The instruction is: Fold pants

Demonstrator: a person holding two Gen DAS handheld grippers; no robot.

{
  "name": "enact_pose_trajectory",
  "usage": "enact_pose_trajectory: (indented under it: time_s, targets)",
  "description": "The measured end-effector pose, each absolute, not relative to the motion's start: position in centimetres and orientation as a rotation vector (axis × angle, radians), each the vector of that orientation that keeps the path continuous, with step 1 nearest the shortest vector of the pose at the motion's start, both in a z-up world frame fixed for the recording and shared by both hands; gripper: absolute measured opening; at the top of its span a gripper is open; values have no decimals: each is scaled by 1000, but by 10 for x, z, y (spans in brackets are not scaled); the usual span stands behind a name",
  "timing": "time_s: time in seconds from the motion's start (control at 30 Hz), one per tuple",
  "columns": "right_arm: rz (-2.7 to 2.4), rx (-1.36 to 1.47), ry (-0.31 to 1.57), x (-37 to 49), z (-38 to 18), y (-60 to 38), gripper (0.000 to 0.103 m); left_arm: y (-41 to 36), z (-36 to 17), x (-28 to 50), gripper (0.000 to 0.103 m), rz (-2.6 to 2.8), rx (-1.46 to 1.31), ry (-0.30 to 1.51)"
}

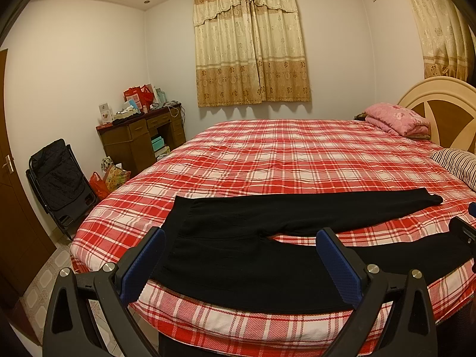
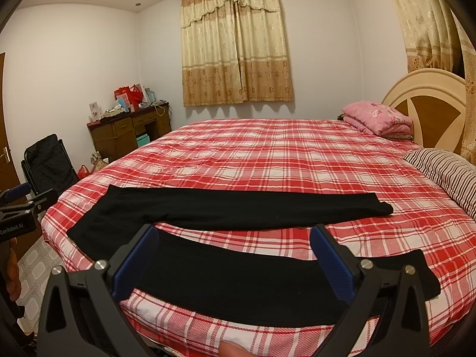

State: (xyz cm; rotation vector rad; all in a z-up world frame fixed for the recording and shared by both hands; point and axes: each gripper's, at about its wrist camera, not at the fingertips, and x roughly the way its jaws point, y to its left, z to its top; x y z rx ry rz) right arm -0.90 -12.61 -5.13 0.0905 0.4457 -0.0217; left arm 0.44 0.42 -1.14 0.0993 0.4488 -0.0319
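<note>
Two black-framed grippers with blue pads, left [image 1: 241, 260] and right [image 2: 235, 255], you held spread wide, gripping nothing, above black fabric pants [image 1: 267, 232] lying flat, legs apart, on the red plaid bedspread [image 1: 297, 154].

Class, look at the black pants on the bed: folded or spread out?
Spread out. The black pants lie flat on the plaid bed, legs apart, unfolded; both grippers open.

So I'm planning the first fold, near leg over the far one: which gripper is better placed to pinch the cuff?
Probably the right gripper: open, above the near leg of the pants, whose cuff lies just to its right. The left gripper hovers at the waist.
</note>
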Motion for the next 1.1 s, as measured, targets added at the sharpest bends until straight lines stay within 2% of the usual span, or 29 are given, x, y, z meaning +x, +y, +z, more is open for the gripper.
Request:
enact_pose_trajectory:
  time_s: [0.53, 0.63, 0.93, 1.1]
  targets:
    - [-29, 79, 465, -5, -58, -129, 103, 20, -23, 30, 102, 10, 107, 461]
    - [-36, 75, 483, 2, -63, -130, 103, 46, -30, 58, 102, 81, 125, 458]
    - [-52, 69, 537, 22, -96, -141, 103, 166, -79, 204, 102, 123, 84, 597]
    - [-83, 77, 582, 35, -116, -149, 103, 180, -108, 270, 102, 62, 71, 695]
